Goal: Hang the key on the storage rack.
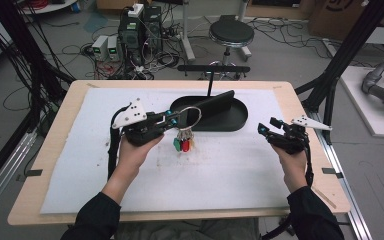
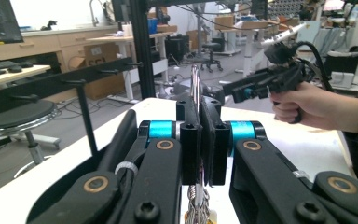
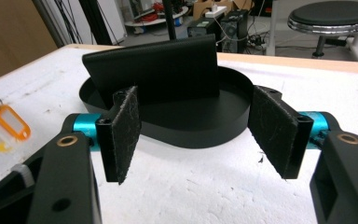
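Two tools: I had the left tool (image 1: 172,119) over the desk's (image 1: 50,150) white mat, the right tool (image 1: 266,131) well apart at the right edge.
Left tool state: jaws pressed together on the key ring (image 1: 191,116), pinching its wire edge-on in the left gripper view.
Right tool state: jaws spread wide with bare air between the pads (image 3: 126,133).
Hidden: from the left gripper view I saw the ring (image 2: 195,84) as a thin sliver above the jaws, its lower part and the tags blocked by the tool; a bit of braided chain (image 2: 196,200) showed below.
Hard to make out: I could not tell any keys or count the tags (image 1: 183,144) exactly.
Position: the ring was held above the mat, at the near-left rim of the black oval tray (image 1: 240,117).
Axis: the ring stood roughly upright, the tags hanging straight down from it.
Look: silver ring; green, red and orange tags, the orange one (image 3: 10,122) with a white insert.
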